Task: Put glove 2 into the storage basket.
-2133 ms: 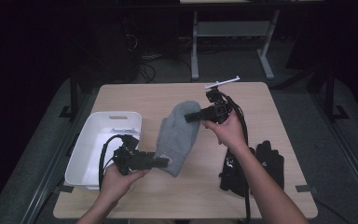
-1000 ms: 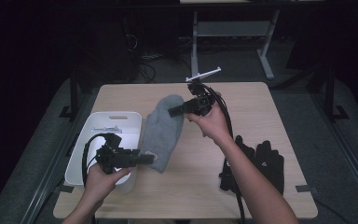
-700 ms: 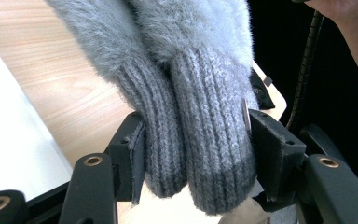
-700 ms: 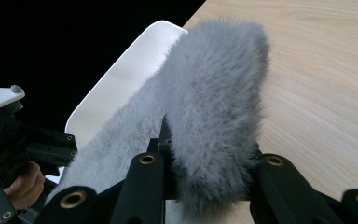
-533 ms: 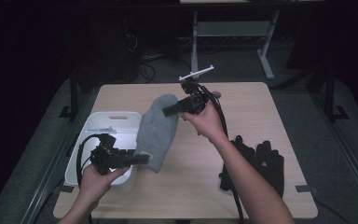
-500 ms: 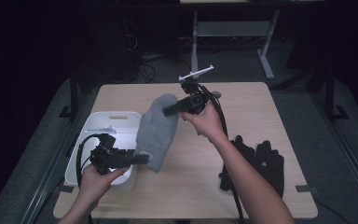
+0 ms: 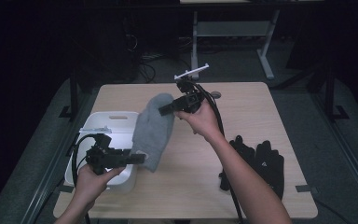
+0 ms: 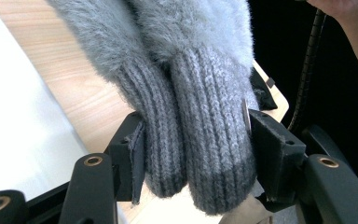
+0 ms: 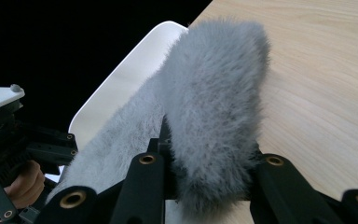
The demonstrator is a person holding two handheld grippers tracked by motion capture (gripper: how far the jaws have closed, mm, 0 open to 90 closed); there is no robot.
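We held a pair of fuzzy grey mittens stretched in the air between both tools, over the right edge of the white plastic bin and the wooden table. The left gripper clamped the ribbed cuffs; the right gripper pinched the fluffy tips. We could not tell what the bin contained. Black gloves lay at the table's right.
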